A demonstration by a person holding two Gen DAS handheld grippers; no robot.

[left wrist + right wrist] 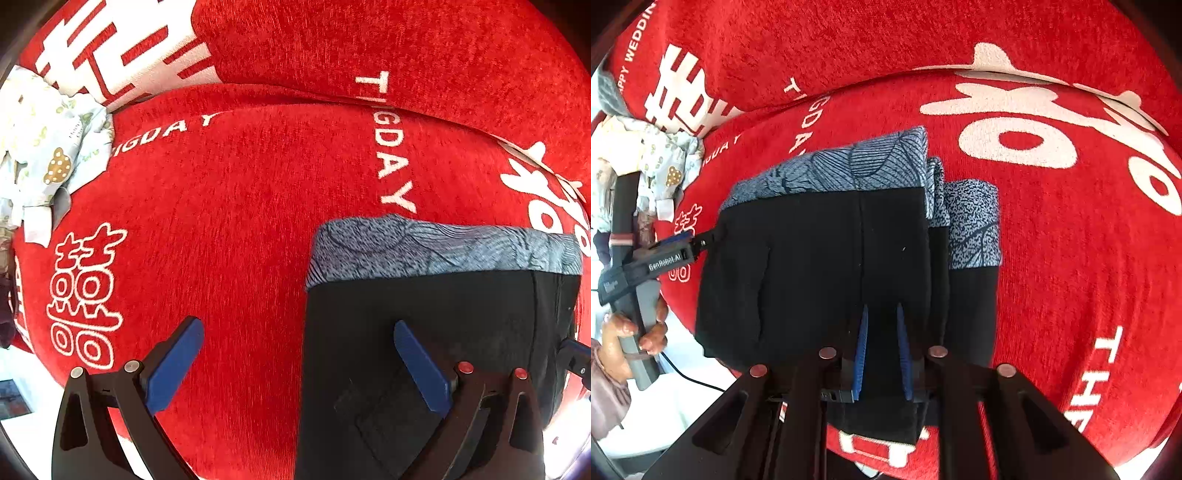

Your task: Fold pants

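Black pants [424, 314] with a blue-grey leaf-patterned band [443, 251] lie folded on a red cover [240, 221]. My left gripper [298, 326] hangs open, pointing down over the pants' left edge. One blue pad [421, 365] is above the black cloth and the other is above the red cover, with nothing pinched. In the right wrist view the folded pants [812, 258] fill the middle. My right gripper [882, 314] is shut on the pants' near edge, with black cloth between its narrow blue pads and hanging under them. The left gripper's tip [690, 240] shows at the pants' left side.
A crumpled pale printed cloth [48, 147] lies at the cover's left edge. The red cover [1052, 258] carries white characters and lettering and rises in a fold at the back. A person's hand [631, 332] holds the left tool, and a black cable [694, 376] trails over the white surface below.
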